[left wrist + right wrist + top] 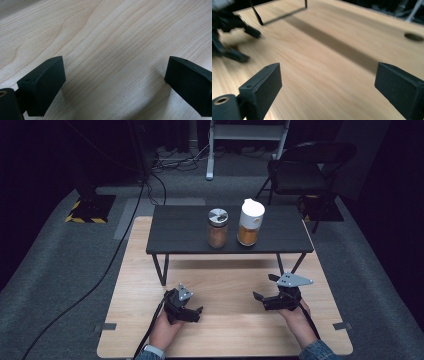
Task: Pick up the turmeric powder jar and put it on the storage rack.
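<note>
Dim room, pale wood table. Left gripper jaws wide, empty, low near front edge. Right gripper jaws wide, empty, near front-right. Both likely staged before reaching. Jar and white-lidded bottle upright, just beside each other, mid black shelf, well apart from grippers.

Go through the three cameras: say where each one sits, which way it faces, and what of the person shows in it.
High view: sits above the person's side, looks forward and down on the wooden table, the dark shelf and two jars; both hands, left gripper and right gripper show.
Left gripper view: rides the left gripper, looks steeply down at bare wood between open jaws.
Right gripper view: rides the right gripper, looks low across the table toward the shelf's legs.
Shared: the right gripper view and high view both show the left gripper.
</note>
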Available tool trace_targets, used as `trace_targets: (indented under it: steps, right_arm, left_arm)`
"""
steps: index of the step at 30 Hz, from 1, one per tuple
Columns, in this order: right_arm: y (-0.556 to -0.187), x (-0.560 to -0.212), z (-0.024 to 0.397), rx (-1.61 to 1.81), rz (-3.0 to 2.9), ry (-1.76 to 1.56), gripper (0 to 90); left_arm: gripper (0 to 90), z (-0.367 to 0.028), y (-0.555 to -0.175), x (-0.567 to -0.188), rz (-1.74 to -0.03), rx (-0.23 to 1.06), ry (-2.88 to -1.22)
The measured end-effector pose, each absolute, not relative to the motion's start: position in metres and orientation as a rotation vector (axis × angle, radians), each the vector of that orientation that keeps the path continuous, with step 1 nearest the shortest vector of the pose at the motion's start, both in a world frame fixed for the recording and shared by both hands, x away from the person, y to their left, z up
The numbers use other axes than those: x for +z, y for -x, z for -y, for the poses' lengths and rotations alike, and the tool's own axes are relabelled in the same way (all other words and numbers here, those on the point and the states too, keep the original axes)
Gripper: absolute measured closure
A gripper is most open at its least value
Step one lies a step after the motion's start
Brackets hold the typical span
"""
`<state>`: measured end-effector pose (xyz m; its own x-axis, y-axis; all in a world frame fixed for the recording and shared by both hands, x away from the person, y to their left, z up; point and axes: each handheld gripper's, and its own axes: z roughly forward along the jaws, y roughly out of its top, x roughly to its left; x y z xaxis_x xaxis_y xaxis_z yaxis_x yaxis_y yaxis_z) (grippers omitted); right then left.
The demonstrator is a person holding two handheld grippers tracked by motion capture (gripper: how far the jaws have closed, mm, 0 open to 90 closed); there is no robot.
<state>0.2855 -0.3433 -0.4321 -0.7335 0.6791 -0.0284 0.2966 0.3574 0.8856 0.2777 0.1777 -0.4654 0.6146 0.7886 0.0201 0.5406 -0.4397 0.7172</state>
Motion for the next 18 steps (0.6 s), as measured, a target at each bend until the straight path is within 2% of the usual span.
trace_targets:
  steps: [18]
  right_arm:
    - [-0.298,-0.457,0.337,1.133,-2.379,-0.940,6.1]
  left_arm:
    - [2.8,-0.178,-0.277,-0.465,-1.037,0.467,-2.155]
